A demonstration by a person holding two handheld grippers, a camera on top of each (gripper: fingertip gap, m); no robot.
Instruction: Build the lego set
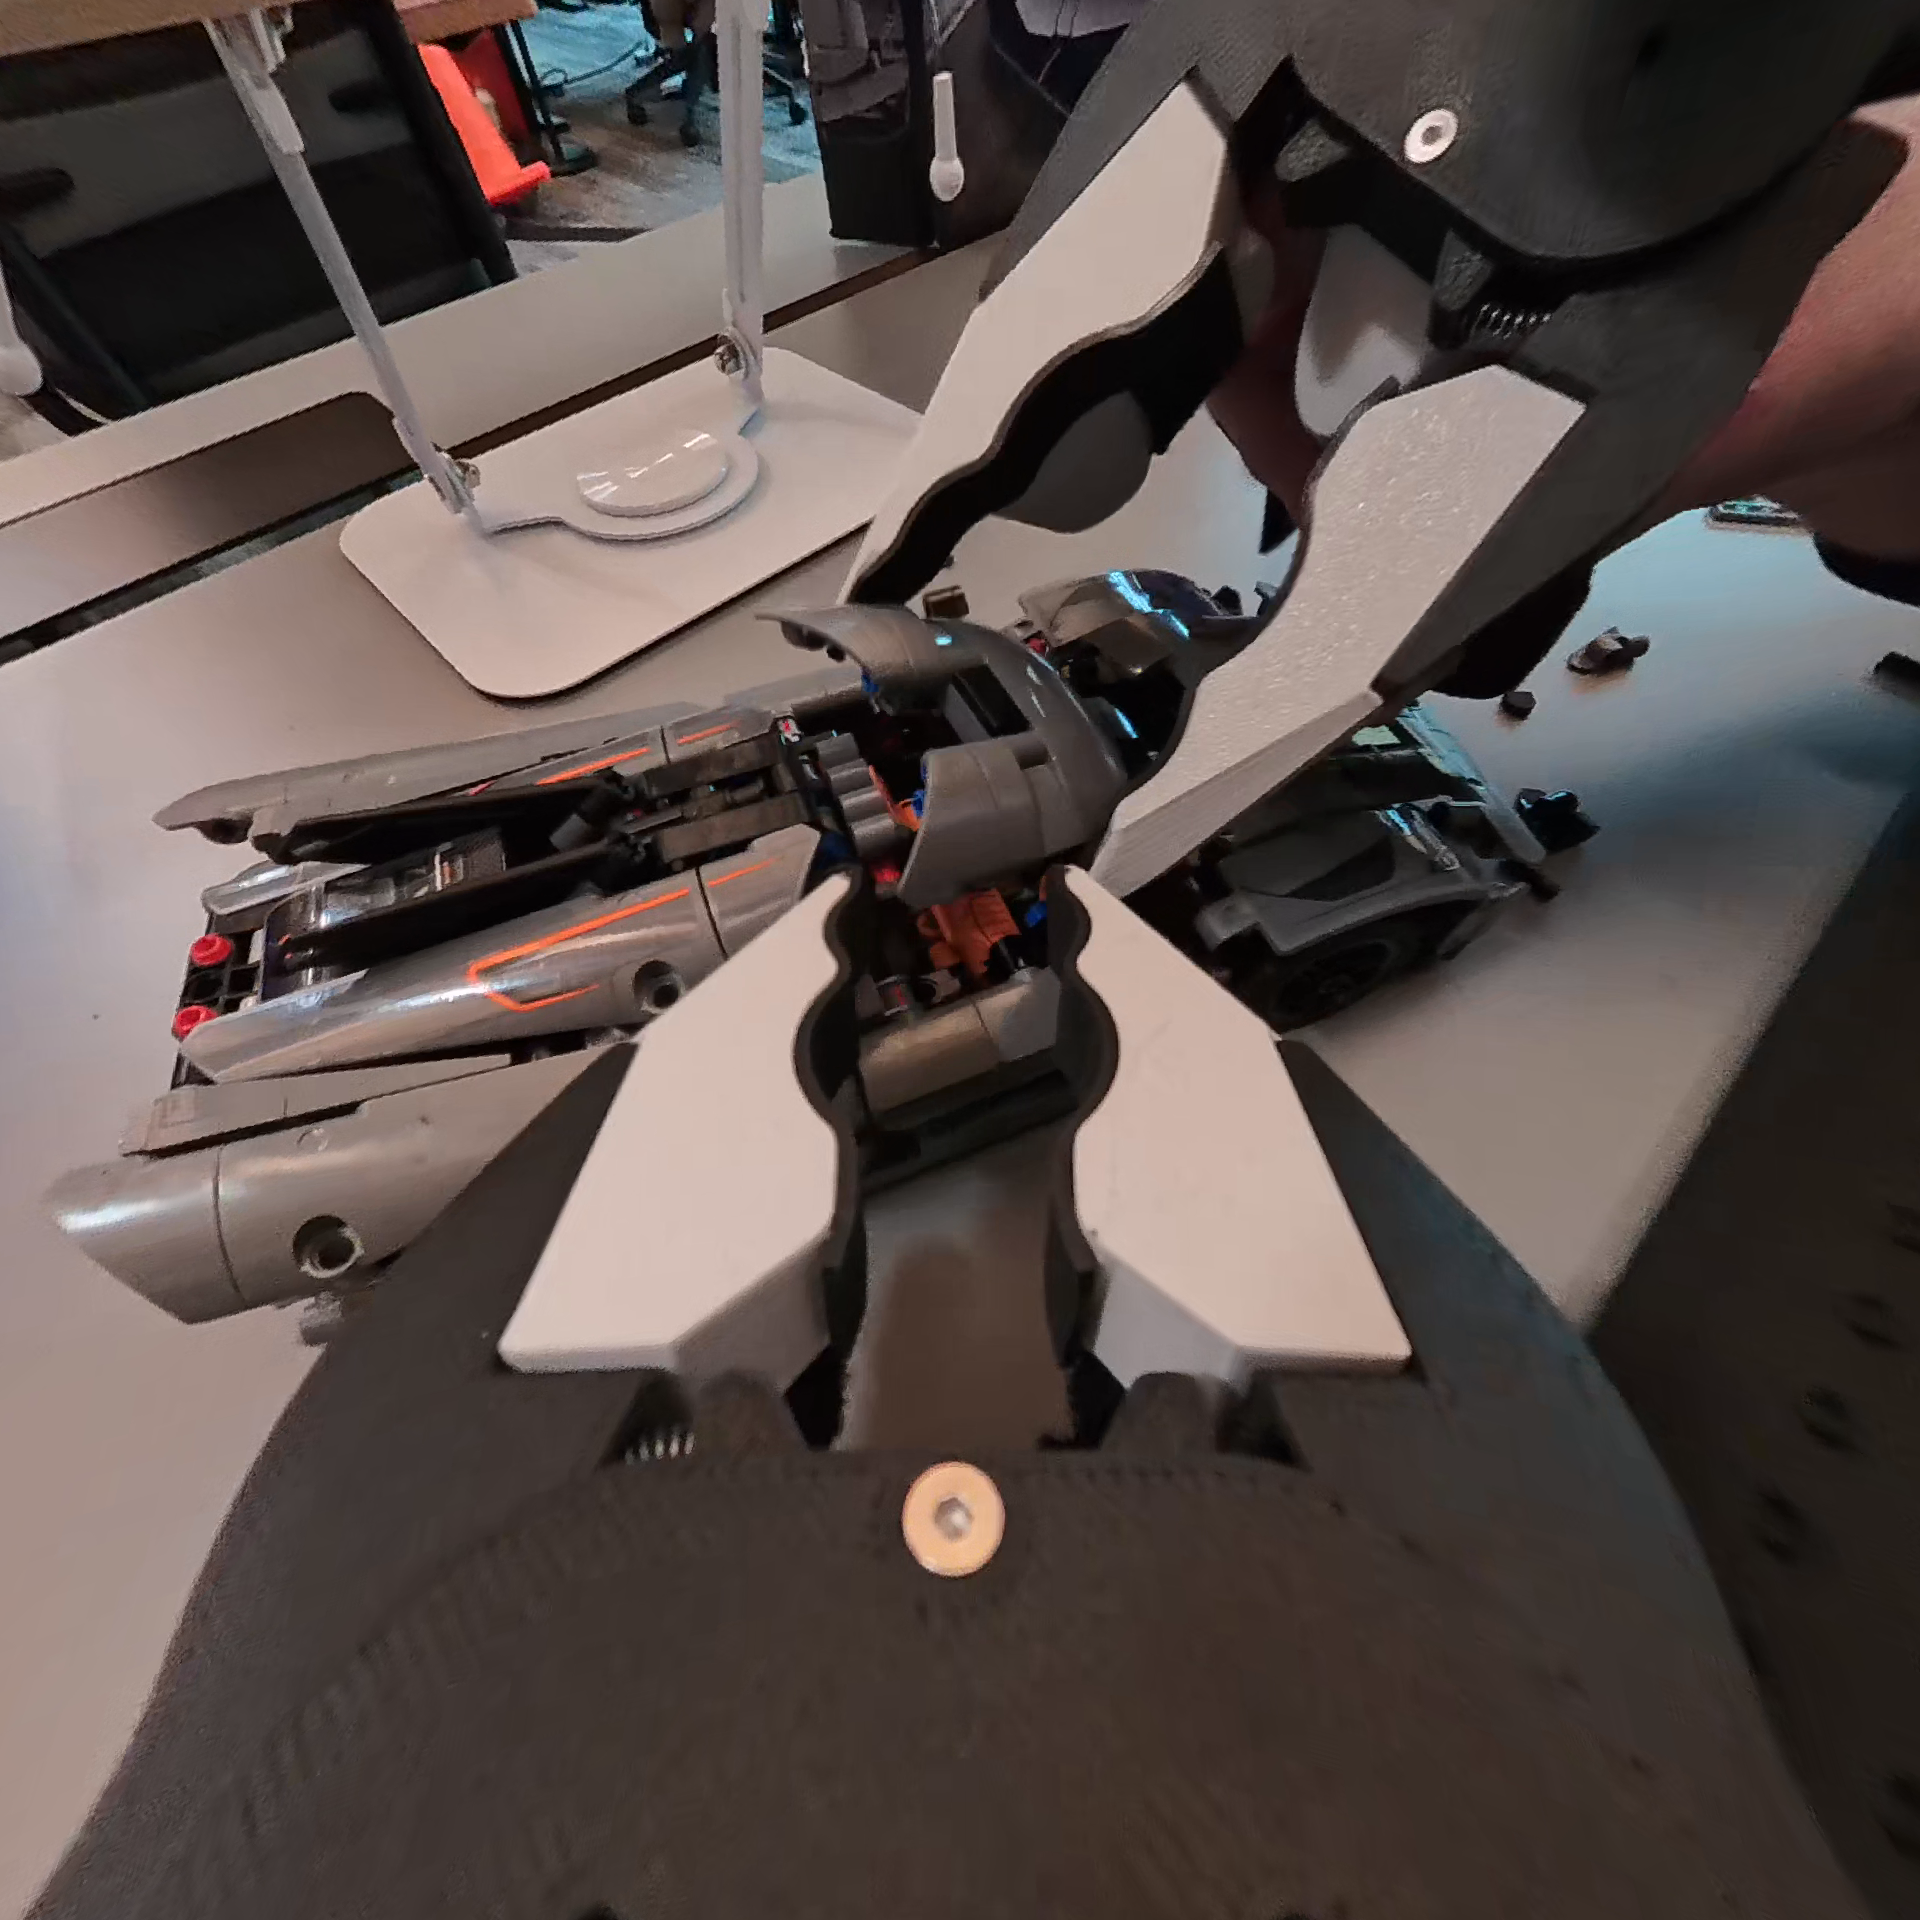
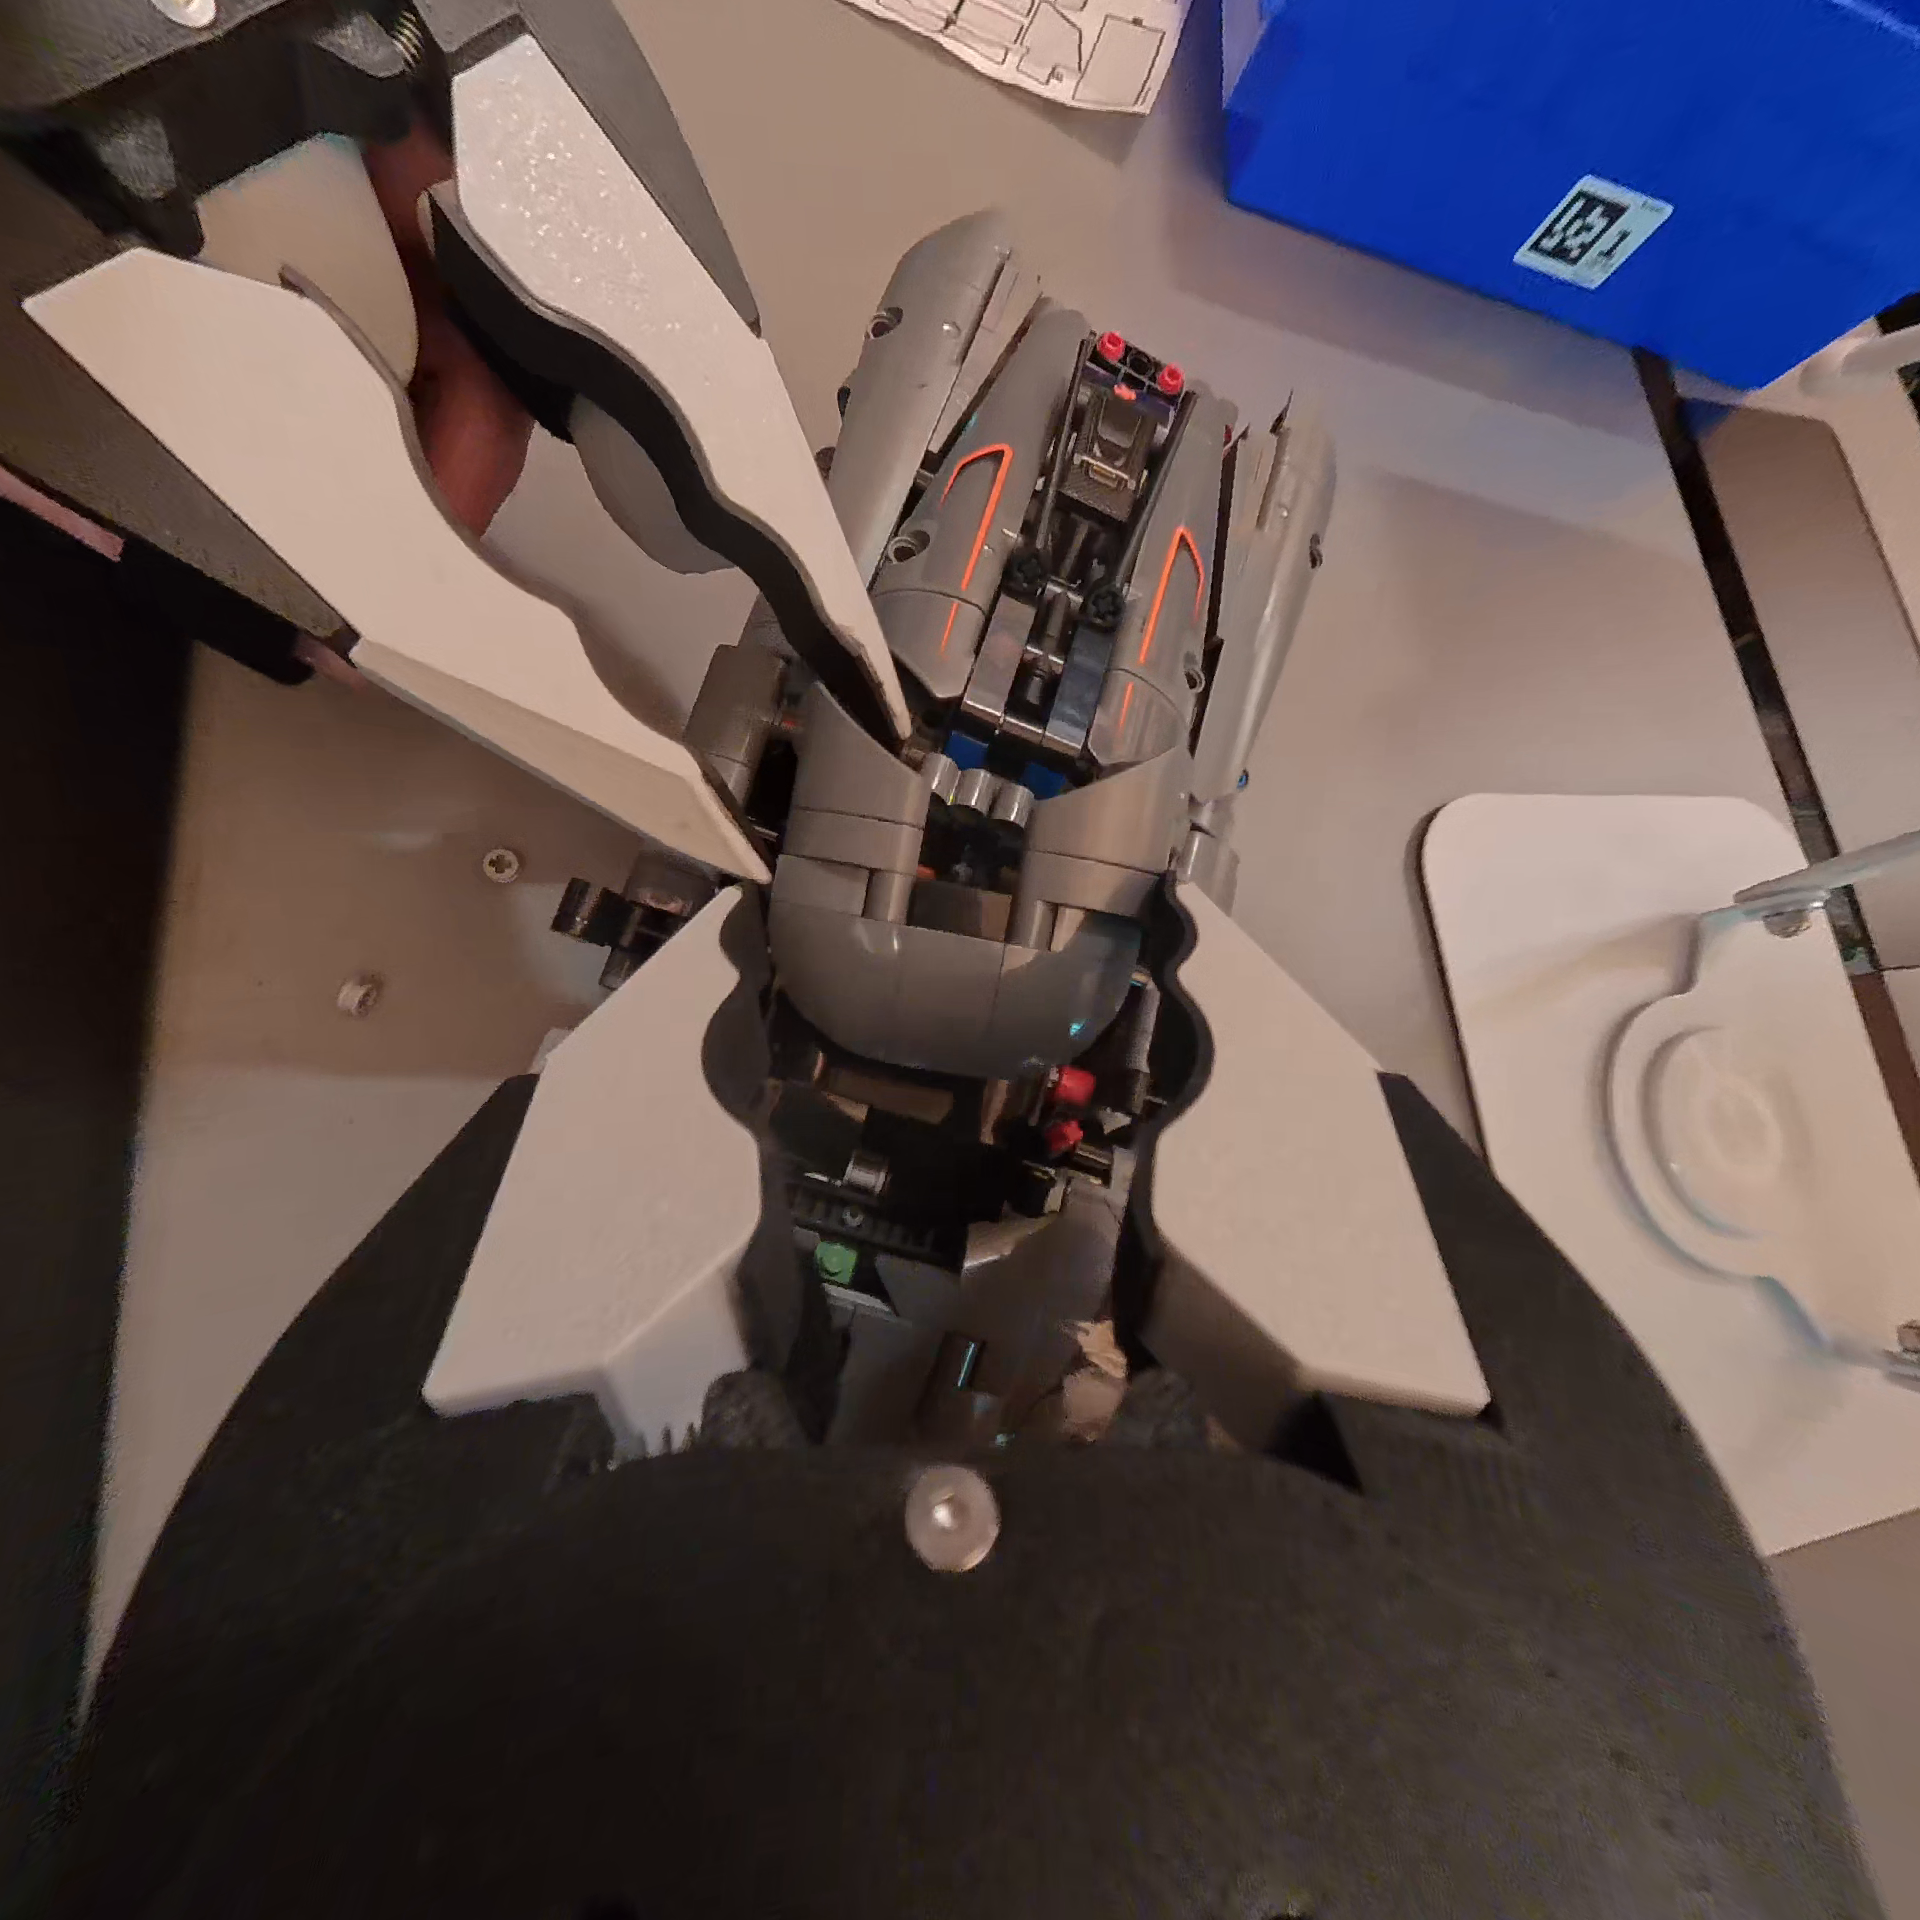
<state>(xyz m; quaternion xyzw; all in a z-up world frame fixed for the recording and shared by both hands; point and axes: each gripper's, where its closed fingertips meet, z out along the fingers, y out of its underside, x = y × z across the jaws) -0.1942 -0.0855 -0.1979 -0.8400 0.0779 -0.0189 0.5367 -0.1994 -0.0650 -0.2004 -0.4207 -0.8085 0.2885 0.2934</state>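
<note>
A: The lego car (image 2: 1049, 665) lies on the grey table (image 1: 260, 727), half built, between both tools. The left gripper (image 1: 956, 894) is closed on its flank near the middle; the right gripper (image 2: 961, 904) clamps its rounded end.

B: What could go wrong?

A: I'd judge that squeezing or twisting from two sides could pop the curved grey panels off. They are glossy hard plastic, so the fingers may slide. The long side fins (image 1: 343, 1132) look loosely seated and could drop.

B: And the surfaces?

A: Smooth grey shells with thin orange stripes, black beams and red pins inside. The fingers are matte white with wavy black inner edges. A white stand (image 1: 623, 561) sits just beyond, and a blue box (image 2: 1558, 156) farther off.
</note>
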